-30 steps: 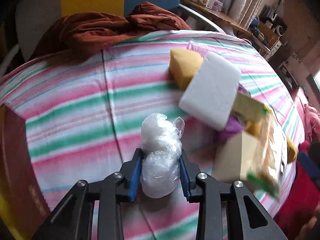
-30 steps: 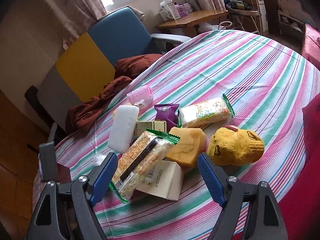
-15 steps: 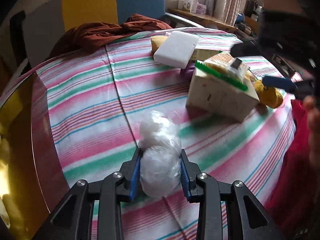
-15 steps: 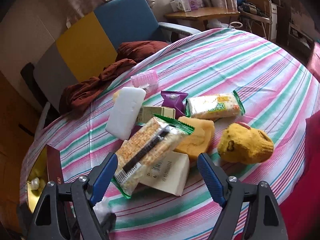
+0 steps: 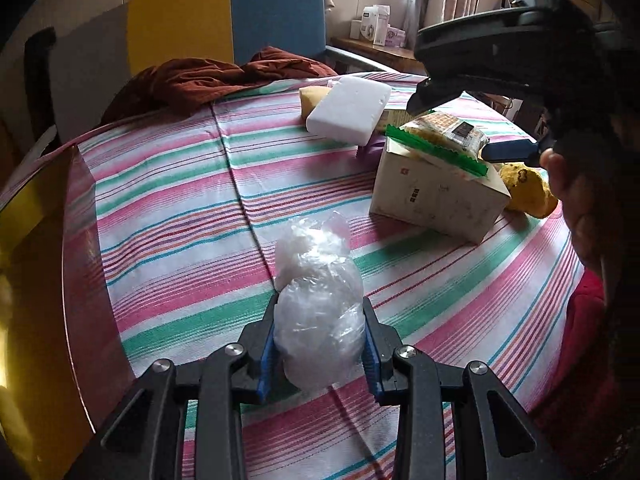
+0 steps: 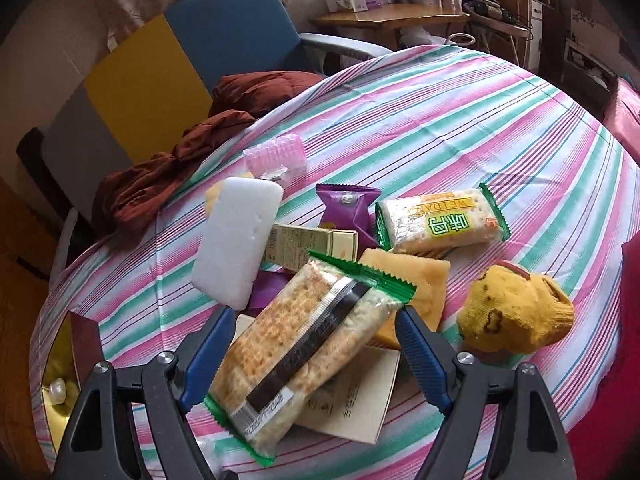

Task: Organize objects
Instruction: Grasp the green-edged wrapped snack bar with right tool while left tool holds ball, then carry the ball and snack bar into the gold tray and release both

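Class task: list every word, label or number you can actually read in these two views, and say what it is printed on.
"WEIDA", upside down in the right wrist view, with large Chinese characters: the far cracker packet.
Print and barcode on the near cracker packet: too blurred.
Print on the beige box, the slim carton and the purple packet: too small.

— Surface: what do we log?
— A round table (image 6: 460,120) under a pink, green and white striped cloth.
— Lying on it, beyond the right fingers (image 6: 420,356)?
— A beige box (image 6: 352,400) just ahead; a yellow knitted item (image 6: 516,316) to their right; a cracker pack (image 6: 440,220), a purple sachet (image 6: 348,208) and a pink ridged case (image 6: 276,158) farther off.
— The far edge?
— A rust-red cloth (image 5: 208,80), past the left fingers (image 5: 370,352).
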`<state>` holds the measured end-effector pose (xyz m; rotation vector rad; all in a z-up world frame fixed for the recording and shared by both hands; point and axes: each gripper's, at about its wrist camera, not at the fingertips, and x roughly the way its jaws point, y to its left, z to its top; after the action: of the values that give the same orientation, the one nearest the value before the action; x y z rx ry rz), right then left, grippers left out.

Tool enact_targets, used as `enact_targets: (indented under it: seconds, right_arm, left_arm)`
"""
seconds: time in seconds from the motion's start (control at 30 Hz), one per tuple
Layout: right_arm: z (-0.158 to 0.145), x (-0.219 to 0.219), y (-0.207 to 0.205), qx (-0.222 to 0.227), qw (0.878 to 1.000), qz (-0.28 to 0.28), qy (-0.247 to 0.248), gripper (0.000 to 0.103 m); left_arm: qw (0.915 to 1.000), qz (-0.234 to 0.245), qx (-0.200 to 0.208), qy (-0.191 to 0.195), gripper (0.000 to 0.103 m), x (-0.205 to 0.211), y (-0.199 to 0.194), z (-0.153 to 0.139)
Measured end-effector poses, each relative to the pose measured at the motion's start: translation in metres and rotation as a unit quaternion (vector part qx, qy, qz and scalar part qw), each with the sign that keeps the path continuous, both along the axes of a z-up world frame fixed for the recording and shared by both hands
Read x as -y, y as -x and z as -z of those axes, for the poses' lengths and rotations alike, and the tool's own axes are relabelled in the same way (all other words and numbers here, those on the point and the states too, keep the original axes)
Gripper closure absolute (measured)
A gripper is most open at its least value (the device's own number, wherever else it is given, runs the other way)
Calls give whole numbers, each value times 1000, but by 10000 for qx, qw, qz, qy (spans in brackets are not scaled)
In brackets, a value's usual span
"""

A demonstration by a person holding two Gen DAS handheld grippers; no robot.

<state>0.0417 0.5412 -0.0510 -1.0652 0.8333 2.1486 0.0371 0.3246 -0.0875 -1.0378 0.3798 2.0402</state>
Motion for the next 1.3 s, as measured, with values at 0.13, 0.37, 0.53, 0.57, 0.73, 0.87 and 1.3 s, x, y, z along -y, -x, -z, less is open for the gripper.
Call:
enact_targets:
  seconds: [0.13, 0.37, 0.53, 0.57, 0.73, 0.87, 1.3]
  right_arm:
    - [2, -3, 3, 87, 9999, 18, -111, 20]
    - [-2, 9, 5, 177, 9984, -383, -367, 64]
    - [-11, 14, -1, -46, 9975, -489, -507, 66]
    - [-14, 15, -2, -109, 9971, -529, -544, 66]
    - [-32, 36, 0, -766, 9868, -1282, -628, 66]
    - [-41, 62, 5, -1085, 9721, -1972, -661, 66]
    - [-60, 202, 54, -1407, 9238, -3561, -43, 65]
  left_arm:
    - [10000, -22, -81, -48, 67, 1, -3, 1]
    - [9999, -1, -87, -129, 67, 3, -1, 1]
    - [9999, -23, -26, -137, 73, 5, 2, -2]
    - [9998, -26, 56, -172, 73, 7, 3, -4]
    - [9989, 14, 53, -469, 73, 25, -7, -31]
    - [9963, -73, -193, -836, 73, 60, -11, -70]
    - [9675, -2291, -695, -815, 72, 208, 76, -101]
